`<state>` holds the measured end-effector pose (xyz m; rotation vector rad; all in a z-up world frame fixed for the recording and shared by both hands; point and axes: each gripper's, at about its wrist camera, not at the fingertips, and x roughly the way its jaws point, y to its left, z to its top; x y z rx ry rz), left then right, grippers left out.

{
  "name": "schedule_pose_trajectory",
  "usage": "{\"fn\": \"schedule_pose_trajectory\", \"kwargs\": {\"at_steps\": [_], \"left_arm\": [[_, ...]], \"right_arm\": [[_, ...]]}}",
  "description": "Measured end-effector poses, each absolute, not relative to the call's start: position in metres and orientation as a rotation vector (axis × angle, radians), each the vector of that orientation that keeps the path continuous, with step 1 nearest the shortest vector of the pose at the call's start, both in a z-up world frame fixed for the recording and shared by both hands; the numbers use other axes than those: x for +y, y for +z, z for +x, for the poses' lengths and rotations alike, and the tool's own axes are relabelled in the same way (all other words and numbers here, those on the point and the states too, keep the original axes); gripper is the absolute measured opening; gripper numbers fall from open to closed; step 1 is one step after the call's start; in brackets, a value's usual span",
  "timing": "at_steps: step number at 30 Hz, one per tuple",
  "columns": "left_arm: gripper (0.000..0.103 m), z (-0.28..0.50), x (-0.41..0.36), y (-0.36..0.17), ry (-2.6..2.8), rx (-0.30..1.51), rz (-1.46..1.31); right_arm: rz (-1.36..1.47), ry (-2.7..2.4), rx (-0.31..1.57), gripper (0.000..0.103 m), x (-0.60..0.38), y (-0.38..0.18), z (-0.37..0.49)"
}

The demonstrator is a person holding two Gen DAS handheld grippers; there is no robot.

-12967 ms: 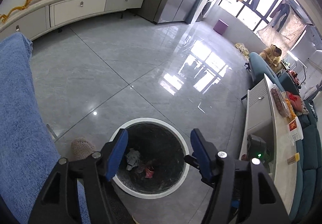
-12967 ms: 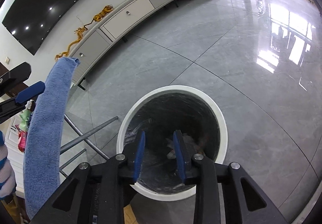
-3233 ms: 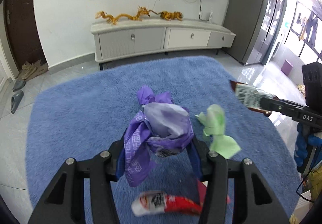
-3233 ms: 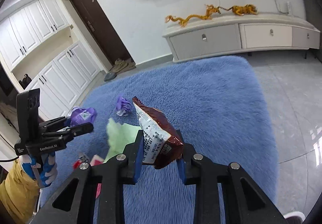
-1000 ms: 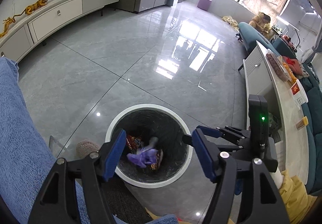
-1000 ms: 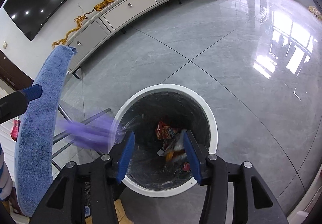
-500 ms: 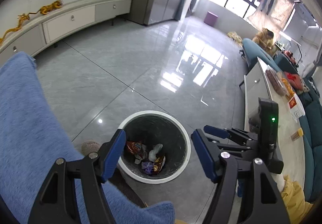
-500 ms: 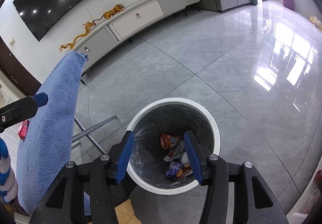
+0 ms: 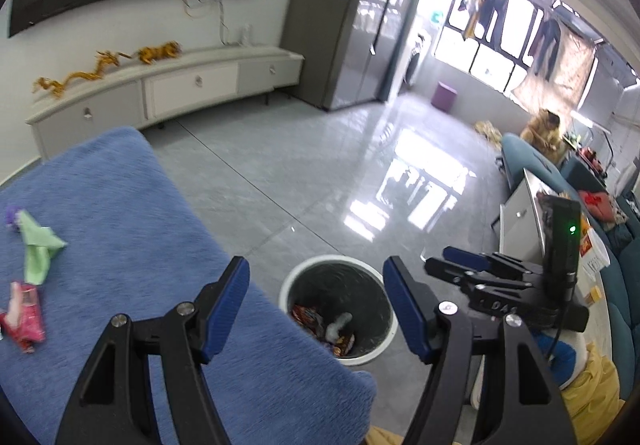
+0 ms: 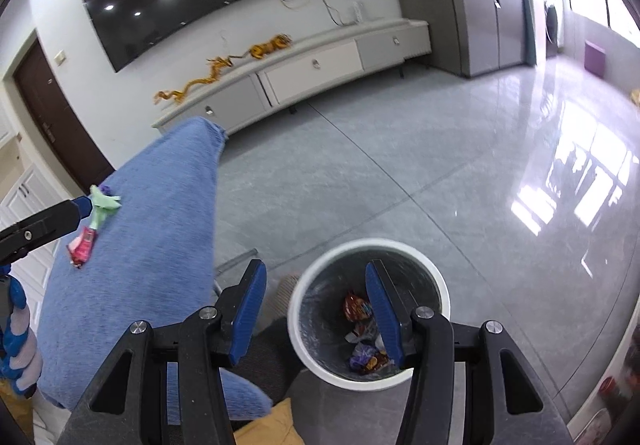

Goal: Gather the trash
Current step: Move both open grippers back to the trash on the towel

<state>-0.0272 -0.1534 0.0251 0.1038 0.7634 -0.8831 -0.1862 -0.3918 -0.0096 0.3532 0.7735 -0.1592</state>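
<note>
**Back for more trash**

Both grippers, left (image 9: 316,303) and right (image 10: 316,311), are open and hold nothing. The bin (image 9: 288,285) has wrappers inside. Green paper (image 9: 38,247) and a pink wrapper (image 9: 24,315) lie on the blue cloth (image 9: 120,225). Next, each should grab one piece gently.

Both the left claw (image 9: 316,305) and right claw (image 10: 316,311) gape empty, angled downward.

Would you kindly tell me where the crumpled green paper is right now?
The crumpled green paper lies on the blue fuzzy cloth, far left in the left wrist view, between a small purple scrap and a red-pink wrapper.
</note>
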Motion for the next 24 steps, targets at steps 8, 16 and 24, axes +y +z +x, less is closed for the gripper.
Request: {"fn": "schedule_pose_trajectory", "kwargs": {"at_steps": [8,16,24], "left_arm": [[0.068,-0.033,-0.069,0.049,-0.780,0.674,0.013],[0.069,-0.020,0.030,0.044,-0.639,0.653,-0.115],[0.070,0.026,0.107,-0.007,-0.417,0.761,-0.243]], "right_arm": [[0.246,-0.092,0.693,0.051,-0.346,0.044,-0.181],[0.146,-0.003,0.651,0.054,-0.292,0.081,-0.163],[0.087,0.106,0.678,0.056,-0.249,0.080,-0.118]]}}
